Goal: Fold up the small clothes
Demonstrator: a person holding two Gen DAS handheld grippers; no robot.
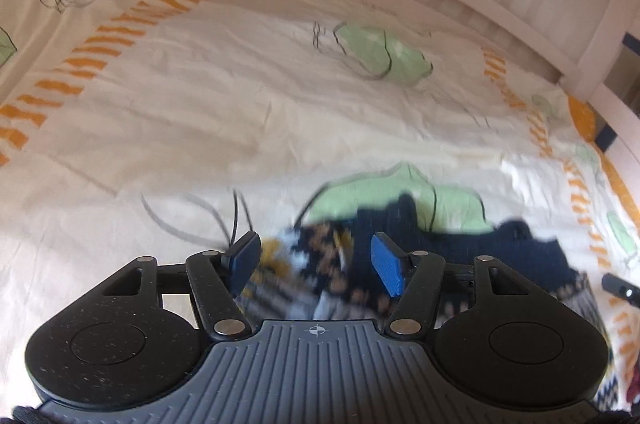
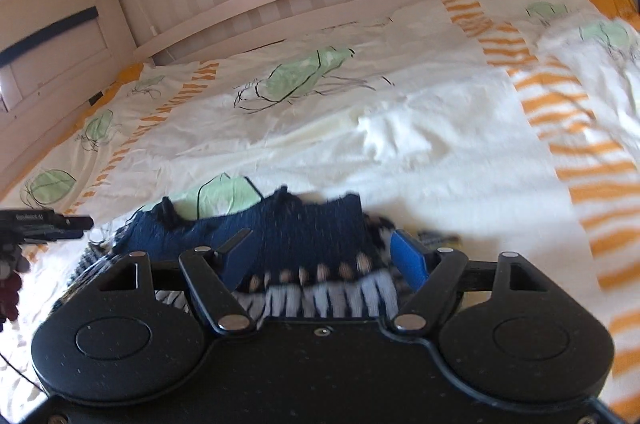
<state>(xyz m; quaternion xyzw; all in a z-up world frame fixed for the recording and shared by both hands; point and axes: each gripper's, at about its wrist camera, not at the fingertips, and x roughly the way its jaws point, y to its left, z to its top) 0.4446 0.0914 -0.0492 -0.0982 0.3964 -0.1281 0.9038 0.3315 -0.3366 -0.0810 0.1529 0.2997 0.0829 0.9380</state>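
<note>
With both tongs — left tongs (image 1: 316, 264), right tongs (image 2: 324, 256) — spread over the knitted garment (image 2: 288, 232) near the bed (image 1: 240, 103) front edge, neither pinches it; likely lining up a fold.

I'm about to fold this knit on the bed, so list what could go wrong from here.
1. Neither tongs grip the navy patterned knit sweater: the right tongs and left tongs stand open over it, so closing now may pinch only one layer.
2. The sweater lies bunched, not flat, so a fold would likely come out crooked.
3. The duvet cover beneath is loose and wrinkled; the fingers could catch it along with the knit.
</note>
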